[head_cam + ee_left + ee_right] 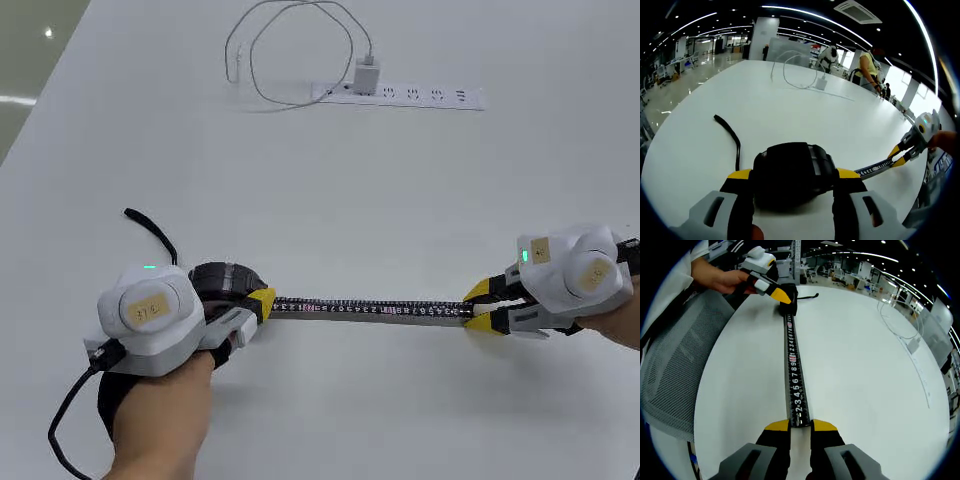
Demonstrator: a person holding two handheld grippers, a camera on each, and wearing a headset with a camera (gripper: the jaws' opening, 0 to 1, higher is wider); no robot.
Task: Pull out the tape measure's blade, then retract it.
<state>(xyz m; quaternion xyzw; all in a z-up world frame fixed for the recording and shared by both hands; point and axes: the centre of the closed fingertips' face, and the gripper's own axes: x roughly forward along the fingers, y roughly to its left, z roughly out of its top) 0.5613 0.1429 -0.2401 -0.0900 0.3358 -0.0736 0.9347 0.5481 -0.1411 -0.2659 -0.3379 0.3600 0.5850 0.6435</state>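
Black case (792, 162) (in left gripper (793, 175)); blade (792, 370) out to right gripper (800, 426).

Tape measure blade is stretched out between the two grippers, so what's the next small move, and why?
Probably ease the right gripper toward the case, guiding the blade back in. The blade already stretches between the grippers, its end pinched by the right gripper, while the left gripper clamps the case, so the pull-out looks done.

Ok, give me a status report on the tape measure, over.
Left gripper shut on the tape measure case. Right gripper shut on the end of the blade, drawn out between them. Power strip far off, path clear.
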